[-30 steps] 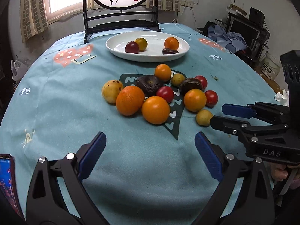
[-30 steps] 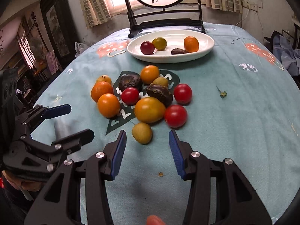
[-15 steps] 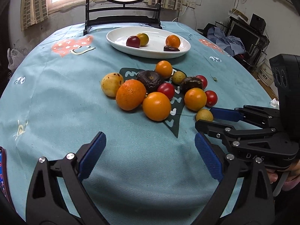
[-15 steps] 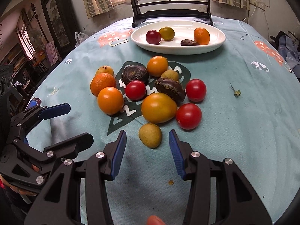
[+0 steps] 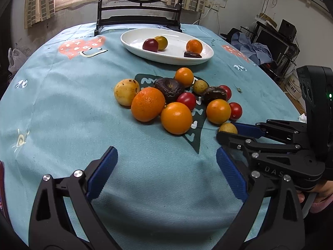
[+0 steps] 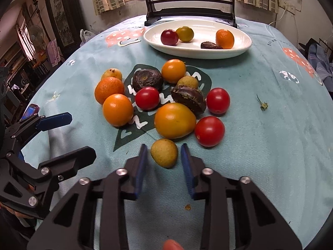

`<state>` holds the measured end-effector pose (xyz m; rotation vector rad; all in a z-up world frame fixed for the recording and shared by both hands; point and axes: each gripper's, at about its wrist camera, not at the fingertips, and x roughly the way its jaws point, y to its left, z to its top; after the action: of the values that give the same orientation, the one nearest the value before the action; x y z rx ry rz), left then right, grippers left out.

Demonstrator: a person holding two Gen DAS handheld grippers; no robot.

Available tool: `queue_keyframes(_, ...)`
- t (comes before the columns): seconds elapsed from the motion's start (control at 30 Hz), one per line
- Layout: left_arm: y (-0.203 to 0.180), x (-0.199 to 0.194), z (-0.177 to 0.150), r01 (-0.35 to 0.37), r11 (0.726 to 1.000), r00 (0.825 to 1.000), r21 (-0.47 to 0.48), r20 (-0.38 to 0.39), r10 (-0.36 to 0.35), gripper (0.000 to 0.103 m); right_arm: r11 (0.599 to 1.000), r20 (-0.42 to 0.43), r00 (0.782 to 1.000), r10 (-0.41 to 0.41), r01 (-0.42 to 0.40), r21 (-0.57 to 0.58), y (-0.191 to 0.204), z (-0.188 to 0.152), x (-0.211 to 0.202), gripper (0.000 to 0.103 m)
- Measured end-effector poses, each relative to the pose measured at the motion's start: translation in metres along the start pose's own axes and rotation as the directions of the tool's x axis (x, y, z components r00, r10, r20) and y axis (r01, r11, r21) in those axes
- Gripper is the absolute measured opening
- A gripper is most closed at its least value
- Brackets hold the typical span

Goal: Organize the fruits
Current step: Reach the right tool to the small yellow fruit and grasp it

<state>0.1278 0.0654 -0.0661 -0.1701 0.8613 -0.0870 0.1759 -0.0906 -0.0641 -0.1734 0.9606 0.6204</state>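
Observation:
A pile of oranges, red tomatoes, dark brown fruits and small yellow fruits lies mid-table. My right gripper (image 6: 164,153) is open, its blue pads on either side of a small yellow fruit (image 6: 164,152) at the pile's near edge, not pressing it; the same fruit shows in the left wrist view (image 5: 228,128) between the right gripper's fingers (image 5: 247,128). My left gripper (image 5: 166,167) is wide open and empty over bare cloth in front of a large orange (image 5: 176,117). A white oval plate (image 6: 235,51) at the back holds several fruits.
A dark wooden chair (image 5: 137,20) stands behind the plate. A phone (image 6: 31,110) lies at the table's left edge. A small green stem (image 6: 262,104) lies right of the pile. A crumb (image 6: 188,207) lies on the blue tablecloth near my right gripper.
My right gripper has moved forward and narrowed, so the small yellow fruit now sits between its pads. My left gripper has edged forward toward the pile, still wide open.

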Motion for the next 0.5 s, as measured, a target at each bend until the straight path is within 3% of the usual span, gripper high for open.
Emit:
queue_keyframes(0.23,-0.003,0.008,0.003,0.045,0.999,0.999,0.017,-0.03,-0.044,0.094,0.999,0.038,0.999,0.027,-0.029,0.039,-0.011,-0.01,-0.015,0.026)
queue_keyframes(0.4,-0.011,0.026,0.012,0.049,0.999,0.995,0.023,-0.086,-0.047,0.068,0.996,0.055,0.997,0.046,-0.05,0.072,-0.02,-0.016,-0.021,0.026)
queue_keyframes(0.5,-0.012,0.032,0.02,0.034,0.999,0.996,0.012,-0.088,-0.033,0.059,0.995,0.059,0.996,0.062,-0.066,0.077,-0.023,-0.017,-0.023,0.026)
